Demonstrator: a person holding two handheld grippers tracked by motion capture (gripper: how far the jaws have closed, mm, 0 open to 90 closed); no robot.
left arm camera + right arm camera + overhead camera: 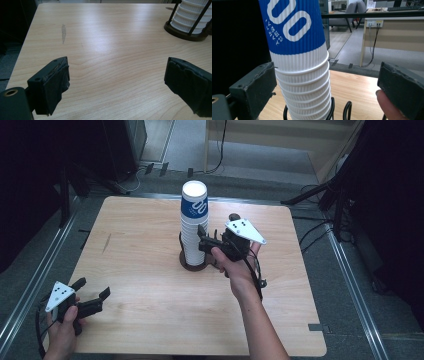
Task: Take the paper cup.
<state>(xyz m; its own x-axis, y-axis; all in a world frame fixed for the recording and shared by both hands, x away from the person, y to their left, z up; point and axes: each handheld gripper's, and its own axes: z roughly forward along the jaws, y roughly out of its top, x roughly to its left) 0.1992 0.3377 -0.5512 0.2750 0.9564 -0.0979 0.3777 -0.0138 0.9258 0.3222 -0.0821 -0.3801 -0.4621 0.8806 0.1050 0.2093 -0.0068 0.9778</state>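
A tall stack of upside-down white ribbed paper cups [192, 227], the top one blue with white print, stands in a dark wire holder [194, 263] at the middle of the wooden table [150, 285]. My right gripper [202, 240] is level at the stack's right side, jaws open. In the right gripper view the stack [304, 75] stands between the jaws, close to the left one and well apart from the right one; a fingertip [387, 105] shows under the right jaw. My left gripper [92, 287] hovers open over the table's near left corner, nothing between its jaws [117, 75]. The stack [192, 17] lies far to its upper right.
A dark streak [63, 32] marks the wood on the table's left part. Black stand legs [320, 195] and cables [220, 150] lie on the floor behind the table. Metal rails [360, 295] run along both sides.
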